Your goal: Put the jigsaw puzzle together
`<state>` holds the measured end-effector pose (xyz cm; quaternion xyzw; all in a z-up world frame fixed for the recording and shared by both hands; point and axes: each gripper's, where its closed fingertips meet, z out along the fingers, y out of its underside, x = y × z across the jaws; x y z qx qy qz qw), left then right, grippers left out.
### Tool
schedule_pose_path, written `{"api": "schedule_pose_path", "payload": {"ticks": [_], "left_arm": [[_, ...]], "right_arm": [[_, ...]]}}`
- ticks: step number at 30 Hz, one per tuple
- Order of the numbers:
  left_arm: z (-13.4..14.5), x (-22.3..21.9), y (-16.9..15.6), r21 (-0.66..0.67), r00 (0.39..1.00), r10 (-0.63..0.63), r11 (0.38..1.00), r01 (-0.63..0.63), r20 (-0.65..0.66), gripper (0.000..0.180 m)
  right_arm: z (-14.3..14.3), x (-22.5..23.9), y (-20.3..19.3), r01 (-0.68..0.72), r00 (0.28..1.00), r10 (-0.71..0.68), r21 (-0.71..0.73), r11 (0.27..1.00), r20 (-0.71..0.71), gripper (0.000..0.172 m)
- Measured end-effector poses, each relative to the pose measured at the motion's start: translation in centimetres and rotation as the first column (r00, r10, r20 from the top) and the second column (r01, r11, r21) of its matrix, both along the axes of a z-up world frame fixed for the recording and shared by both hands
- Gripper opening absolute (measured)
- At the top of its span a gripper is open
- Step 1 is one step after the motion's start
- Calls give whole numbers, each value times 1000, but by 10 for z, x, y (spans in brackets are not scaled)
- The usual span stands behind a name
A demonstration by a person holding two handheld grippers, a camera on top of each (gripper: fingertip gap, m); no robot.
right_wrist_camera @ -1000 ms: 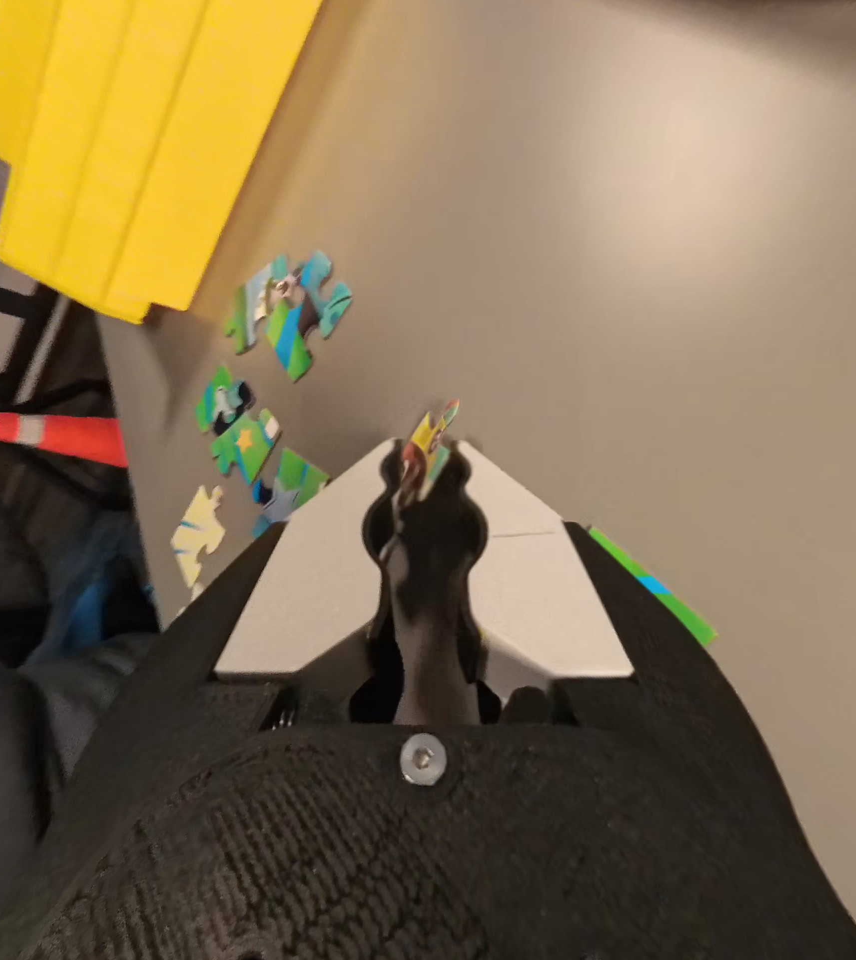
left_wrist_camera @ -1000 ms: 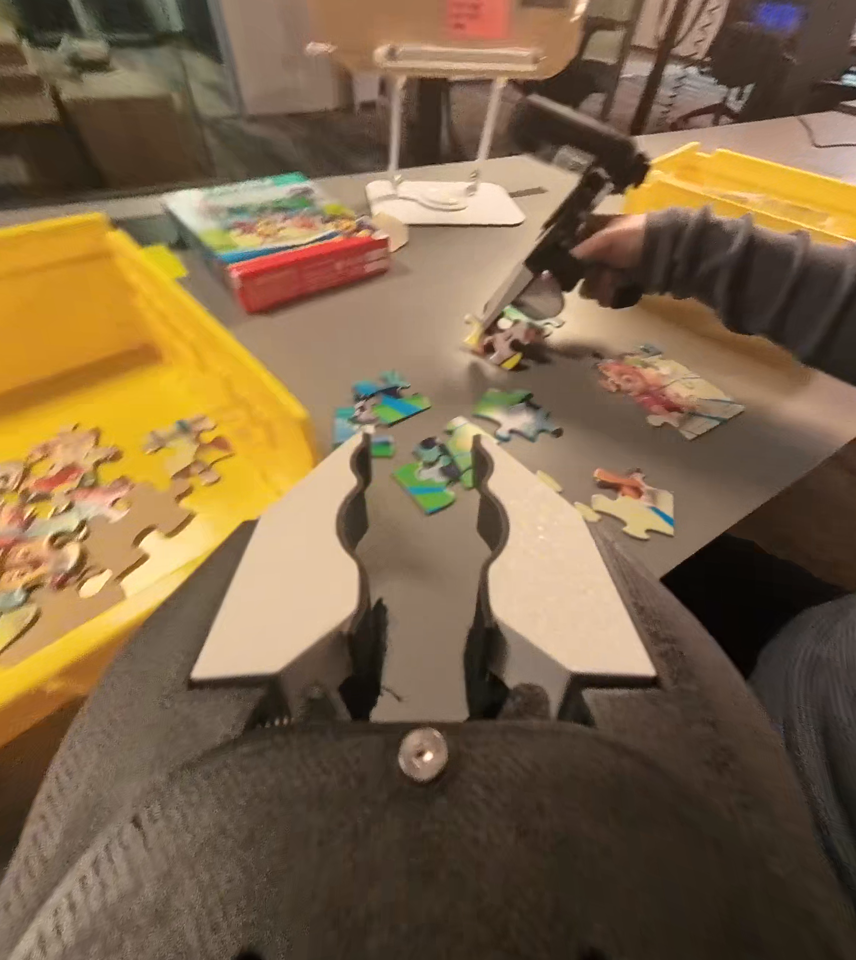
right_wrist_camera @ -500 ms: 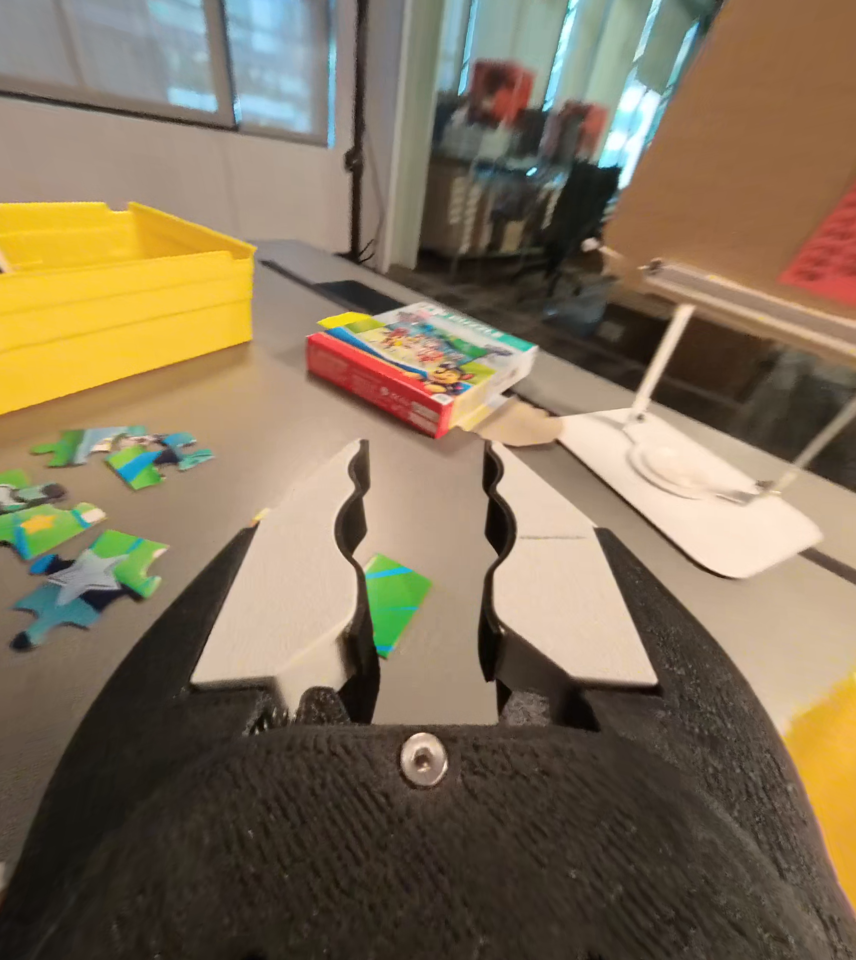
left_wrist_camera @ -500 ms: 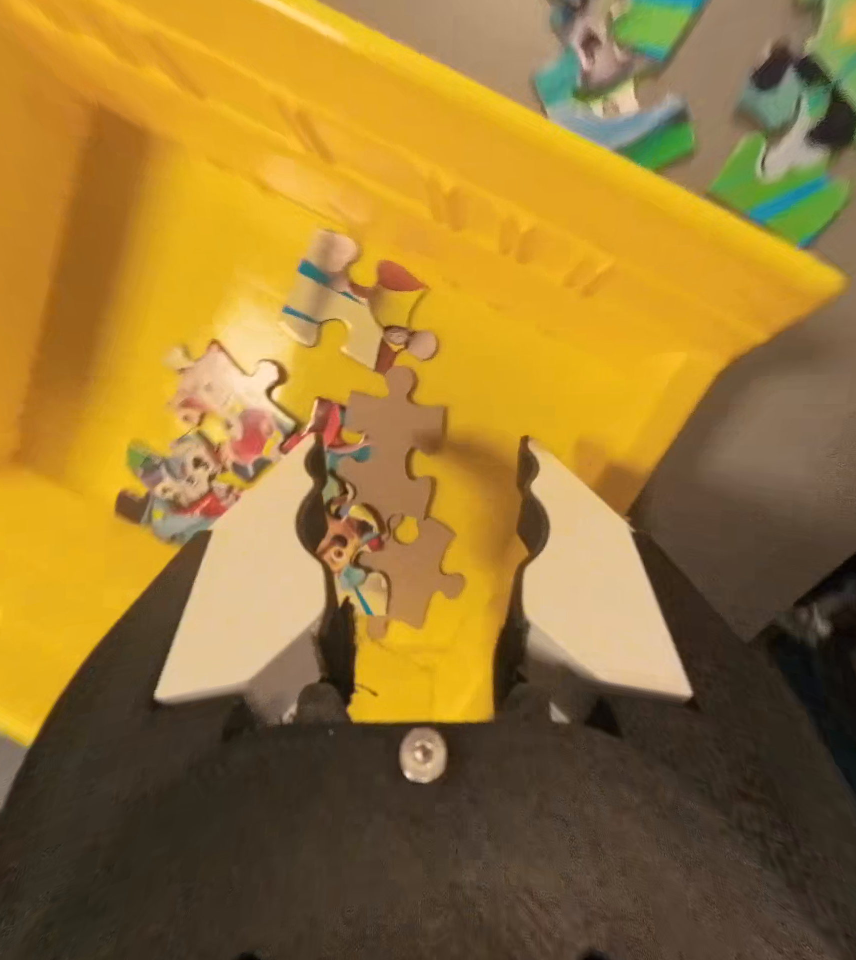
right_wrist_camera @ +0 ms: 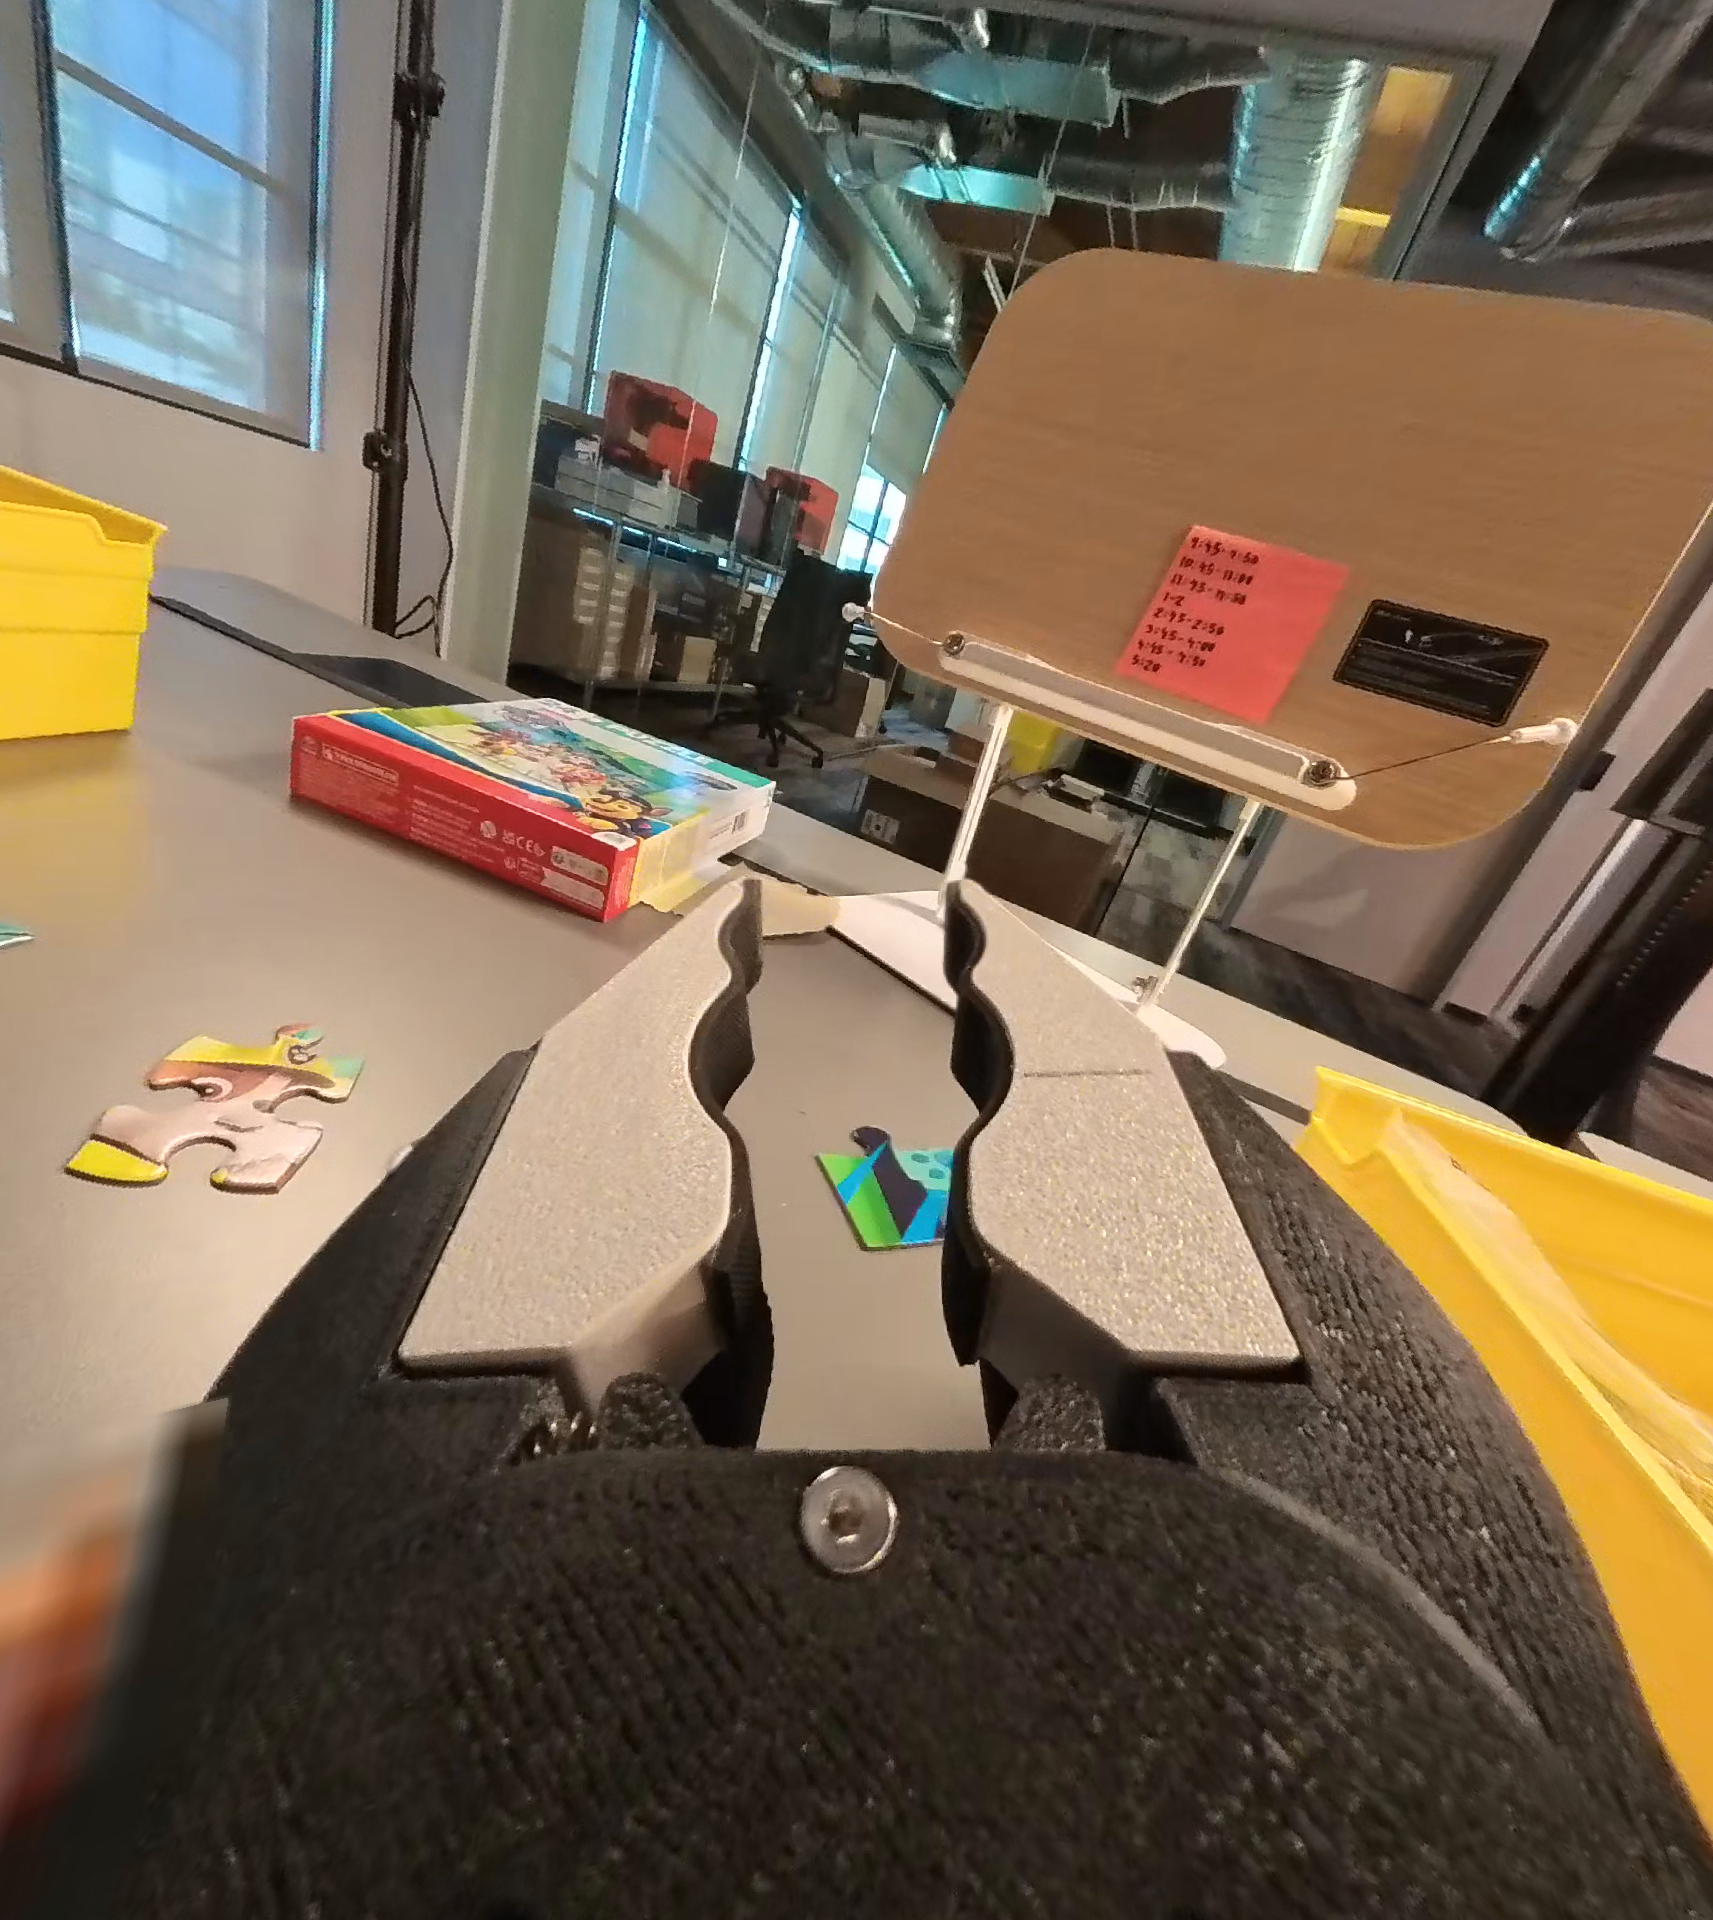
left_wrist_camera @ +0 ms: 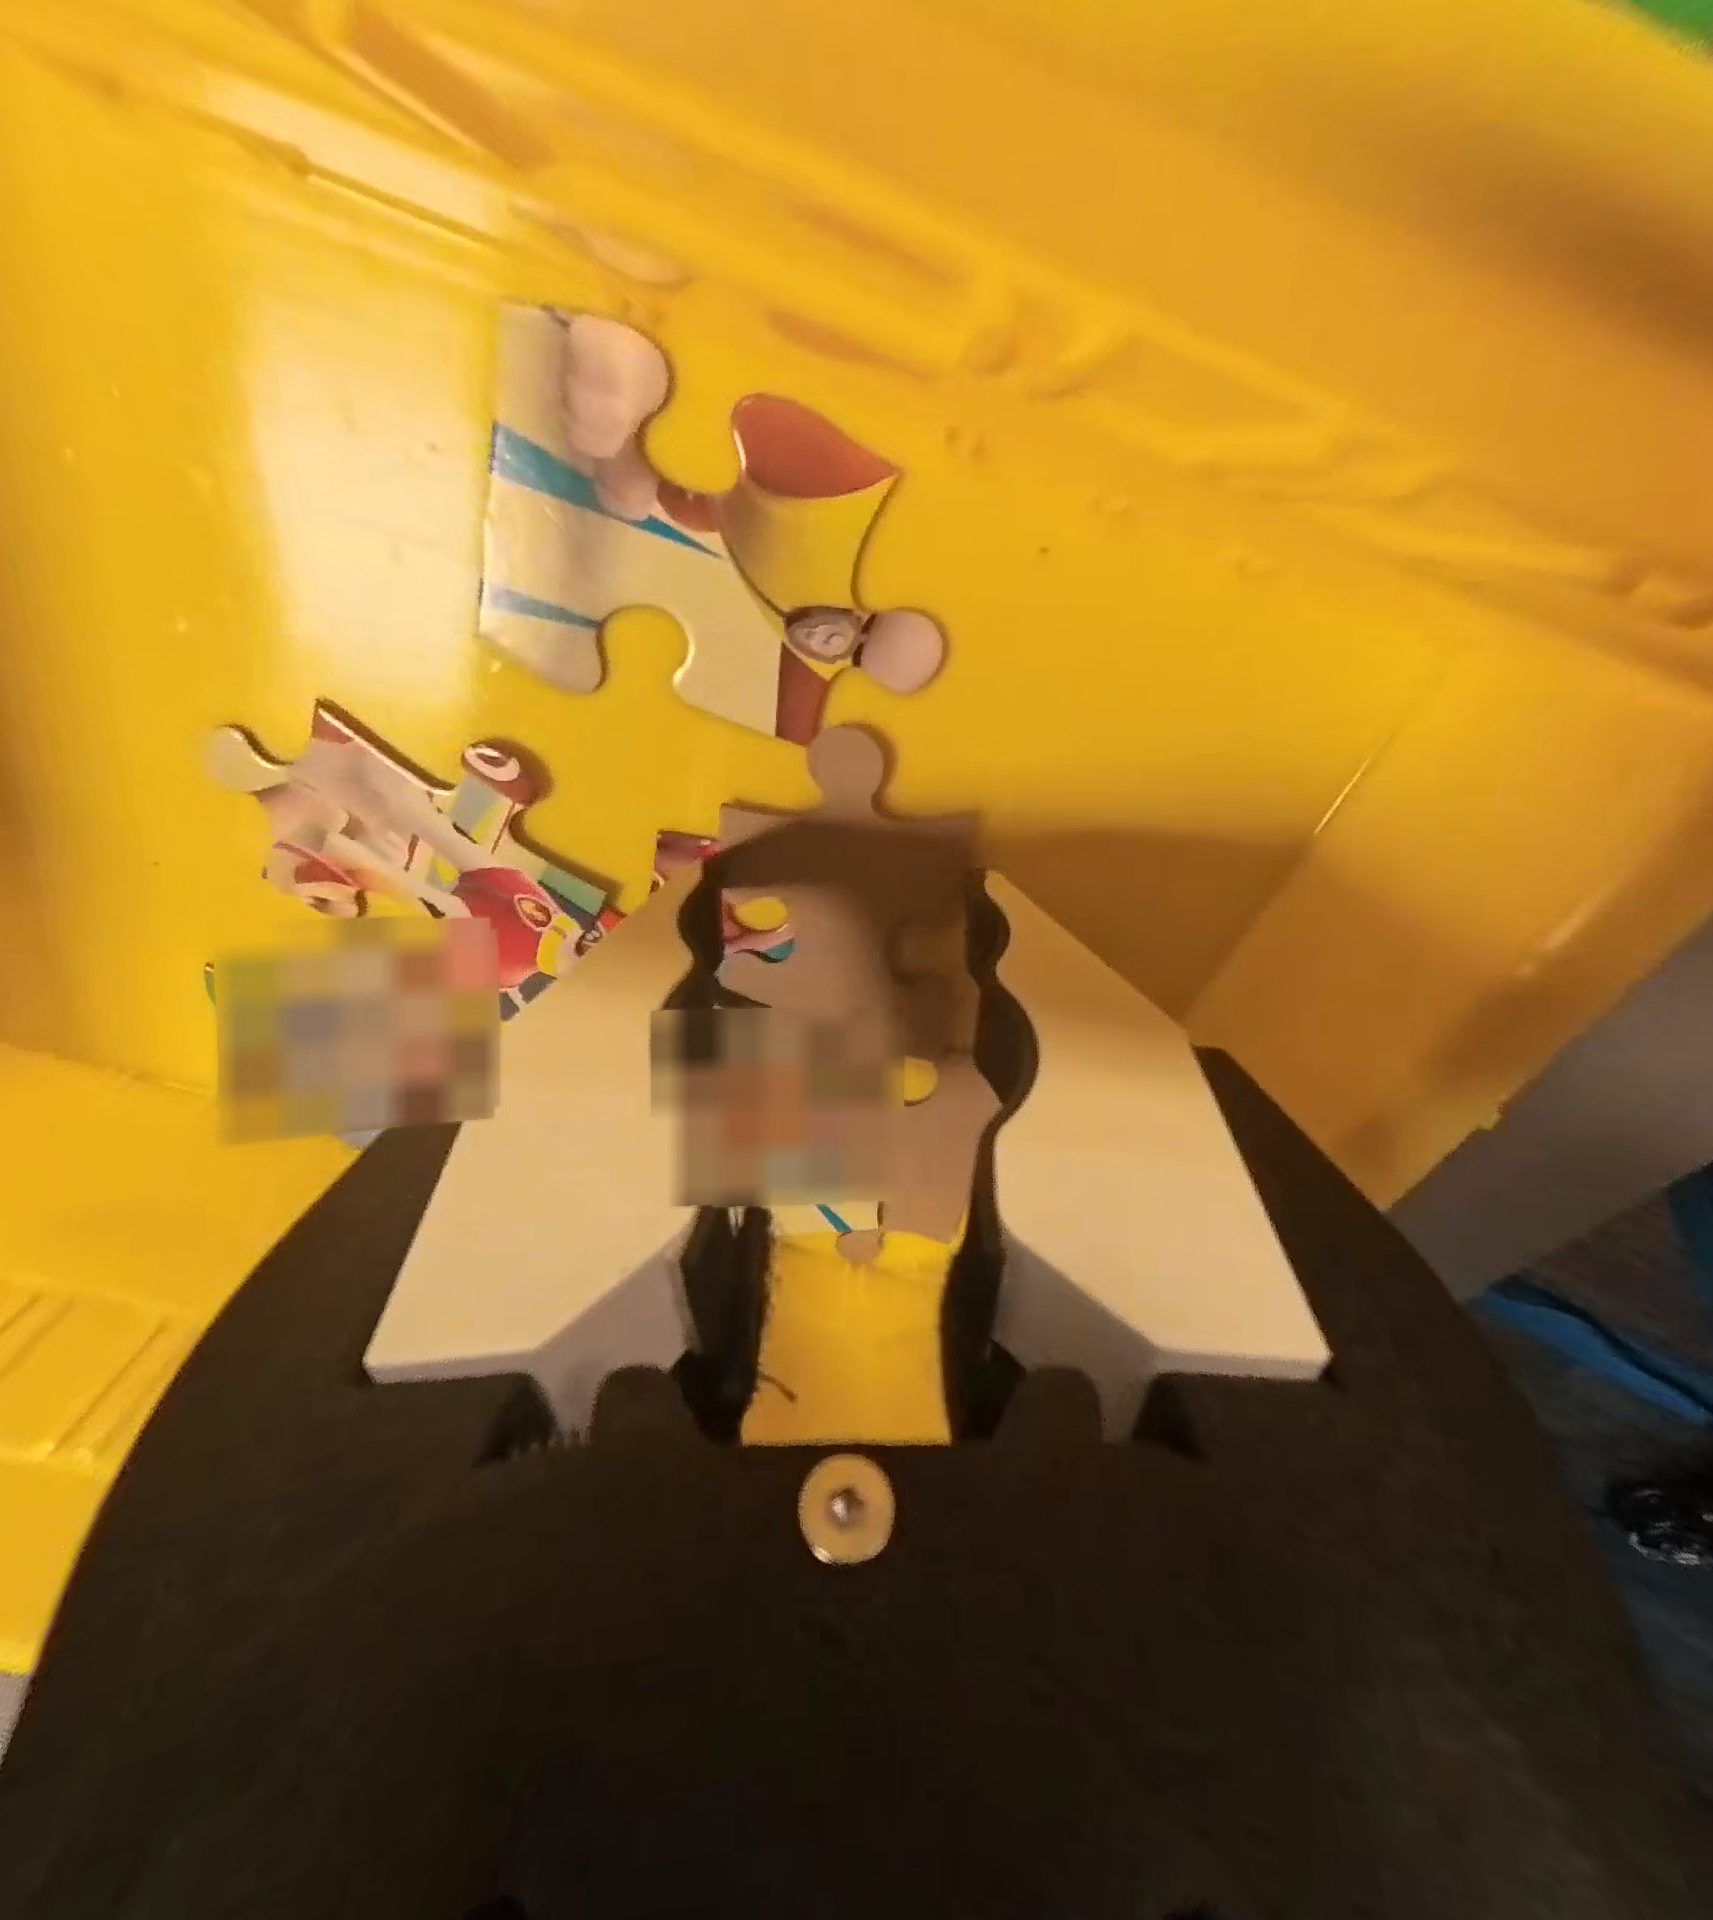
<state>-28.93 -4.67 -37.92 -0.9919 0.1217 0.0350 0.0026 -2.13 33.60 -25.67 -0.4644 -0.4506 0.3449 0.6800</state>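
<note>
Since half a second ago your left gripper [left_wrist_camera: 836, 904] has dropped closer to the floor of the yellow bin [left_wrist_camera: 1247, 436] and its jaws have narrowed; your right gripper [right_wrist_camera: 847, 935] has shifted little and its jaws stand slightly closer.

Left gripper: the jaws are parted. A brown face-down puzzle piece [left_wrist_camera: 862, 831] lies between the fingertips on the bin floor, and a second face-down piece [left_wrist_camera: 935, 1153] lies lower in the gap. Whether either pad presses on them cannot be told; blur and shadow cover the contact. Just ahead of the tips lies a pale piece with blue stripes [left_wrist_camera: 613, 520], and ahead to the left a colourful face-up piece [left_wrist_camera: 395, 842]. All lie inside the bin.

Right gripper: the jaws are spread with nothing between them, above the grey table [right_wrist_camera: 416, 935]. A green and blue piece [right_wrist_camera: 893, 1195] lies on the table below the gap, beside the right finger. A yellow-edged piece [right_wrist_camera: 218, 1112] lies to the left. Ahead to the left sits a red puzzle box [right_wrist_camera: 519, 800], and a second yellow bin [right_wrist_camera: 1610, 1382] stands close on the right.
</note>
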Motion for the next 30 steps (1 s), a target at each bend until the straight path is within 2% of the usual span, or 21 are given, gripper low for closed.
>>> {"api": "schedule_pose_path", "payload": {"ticks": [3, 5, 7, 8, 9, 10, 12, 13, 14, 15, 16, 18, 20, 25, 30], "left_arm": [[2, 3, 0, 64, 1000, 11, 998, -12, 17, 46], [14, -1, 4, 186, 998, 59, 981, -58, 1, 46], [43, -11, 14, 391, 991, 132, 914, -113, -23, 46], [64, -13, 20, 515, 988, 153, 848, -125, -14, 46], [89, -12, 26, 641, 986, 165, 756, -136, 14, 46], [118, -6, 32, 760, 986, 153, 631, -155, 74, 46], [183, 17, 36, 919, 972, 5, 323, -225, 236, 46], [213, 31, 31, 943, 946, -116, 180, -281, 304, 46], [240, 45, 23, 934, 897, -263, 66, -351, 355, 46], [263, 56, 12, 902, 825, -413, -18, -430, 386, 46], [281, 64, 0, 859, 743, -540, -69, -507, 395, 46], [301, 72, -17, 792, 614, -692, -101, -603, 379, 45], [305, 78, -20, 772, 567, -739, -101, -627, 364, 46], [311, 94, -13, 761, 502, -792, -75, -645, 347, 45], [309, 102, -2, 769, 510, -784, -67, -635, 353, 45]], "right_arm": [[0, 1, -2, -14, 1000, 14, -11, 1000, -5, 33], [0, 1, -2, -23, 1000, 23, -22, 999, -8, 33], [-1, 0, -1, -30, 1000, 30, -35, 999, -8, 33], [-2, 0, -1, -34, 999, 34, -41, 999, -7, 33], [-2, -1, -1, -37, 999, 37, -45, 998, -6, 33], [-2, -1, -1, -39, 999, 39, -47, 998, -7, 33], [-2, -1, -2, -42, 999, 42, -47, 998, -8, 33], [-2, -1, -2, -43, 999, 43, -46, 998, -8, 33], [-2, -1, -2, -44, 999, 44, -45, 998, -6, 32], [-2, -1, -2, -45, 999, 44, -45, 998, -5, 32], [-2, -1, -2, -46, 999, 46, -46, 998, -4, 32], [-3, -2, -3, -51, 999, 51, -49, 997, -4, 32], [-2, -1, -4, -55, 999, 54, -49, 997, -5, 32], [-3, -2, -5, -63, 998, 63, -52, 997, 0, 32], [-6, -4, -5, -71, 997, 72, -63, 995, 9, 32]]}}
